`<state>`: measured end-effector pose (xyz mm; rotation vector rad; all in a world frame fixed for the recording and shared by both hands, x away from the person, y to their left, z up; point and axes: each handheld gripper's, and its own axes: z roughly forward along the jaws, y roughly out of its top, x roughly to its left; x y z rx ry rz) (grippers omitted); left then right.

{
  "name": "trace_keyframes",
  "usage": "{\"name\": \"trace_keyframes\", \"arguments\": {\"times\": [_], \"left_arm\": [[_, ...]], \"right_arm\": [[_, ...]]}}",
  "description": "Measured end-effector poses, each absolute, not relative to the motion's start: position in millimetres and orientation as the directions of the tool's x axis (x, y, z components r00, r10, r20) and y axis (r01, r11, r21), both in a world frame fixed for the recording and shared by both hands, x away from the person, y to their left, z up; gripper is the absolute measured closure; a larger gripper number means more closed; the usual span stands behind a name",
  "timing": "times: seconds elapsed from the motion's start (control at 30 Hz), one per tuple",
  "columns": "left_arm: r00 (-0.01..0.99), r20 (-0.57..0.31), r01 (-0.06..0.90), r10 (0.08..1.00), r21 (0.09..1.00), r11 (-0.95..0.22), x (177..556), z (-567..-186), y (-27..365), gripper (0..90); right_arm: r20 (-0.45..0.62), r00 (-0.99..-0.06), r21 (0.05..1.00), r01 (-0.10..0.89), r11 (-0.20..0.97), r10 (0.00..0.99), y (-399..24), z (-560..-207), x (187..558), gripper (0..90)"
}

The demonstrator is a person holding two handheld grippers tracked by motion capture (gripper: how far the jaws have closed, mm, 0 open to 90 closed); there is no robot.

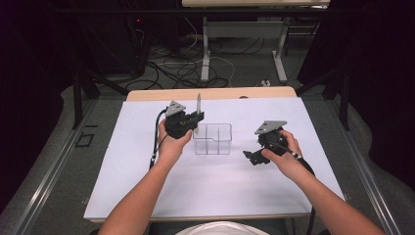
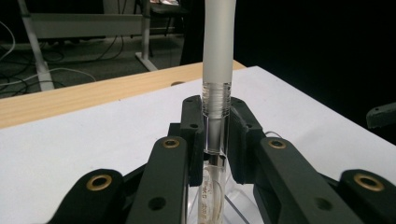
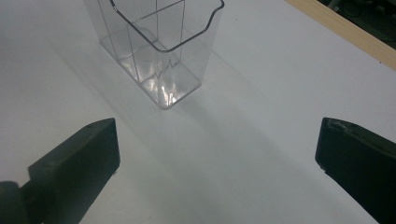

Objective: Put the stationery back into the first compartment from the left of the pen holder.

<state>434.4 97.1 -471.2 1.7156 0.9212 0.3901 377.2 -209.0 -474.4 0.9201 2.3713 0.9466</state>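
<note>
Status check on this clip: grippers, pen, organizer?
Left gripper shut on pen, upright over clear organizer. Right gripper open, empty, beside it. Nothing in the way.

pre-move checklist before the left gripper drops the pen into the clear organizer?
1. Grip: left gripper shut on the pen, jaws pressing both sides of the barrel. Ok.
2. Pen attitude: upright, frosted cap on top. Ok.
3. Pen over the target: in the high view the pen stands at the left end of the clear organizer; which compartment its lower tip is over, cannot tell.
4. Organizer: upright on the white mat, compartments look empty. Ok.
5. Right gripper: open, holding nothing, off to the organizer's right and apart from it. Ok.
6. Lower pen tip clear of the organizer wall: cannot tell.
</note>
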Motion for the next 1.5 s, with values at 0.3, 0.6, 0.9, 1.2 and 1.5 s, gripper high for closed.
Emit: {"name": "trace_keyframes", "arguments": {"times": [0.3, 0.6, 0.9, 1.2, 1.5], "left_arm": [[0.65, -0.178, 0.401, 0.739, 0.906, -0.134, 432.0, -474.9, 94.0, 76.6], [0.642, -0.183, 0.394, 0.745, 0.912, -0.116, 423.8, -462.5, 108.7, 57.3], [0.612, -0.177, 0.411, 0.771, 0.904, -0.119, 411.5, -452.7, 129.4, 32.6], [0.599, -0.213, 0.449, 0.772, 0.887, -0.104, 398.2, -452.3, 156.7, 21.5], [0.545, -0.177, 0.475, 0.82, 0.87, -0.128, 390.4, -465.4, 185.2, 0.0]], "right_arm": [[-0.135, -0.695, 0.713, 0.427, 0.556, 0.707, -211.7, -475.8, 377.0, 0.0], [-0.135, -0.678, 0.724, 0.43, 0.539, 0.722, -218.3, -475.7, 377.0, 0.0], [-0.117, -0.653, 0.739, 0.446, 0.505, 0.748, -227.7, -474.7, 376.7, 0.0], [-0.084, -0.609, 0.765, 0.468, 0.443, 0.789, -240.5, -477.3, 376.2, 0.0], [-0.036, -0.551, 0.791, 0.494, 0.361, 0.834, -259.0, -483.2, 376.7, 0.0]]}}
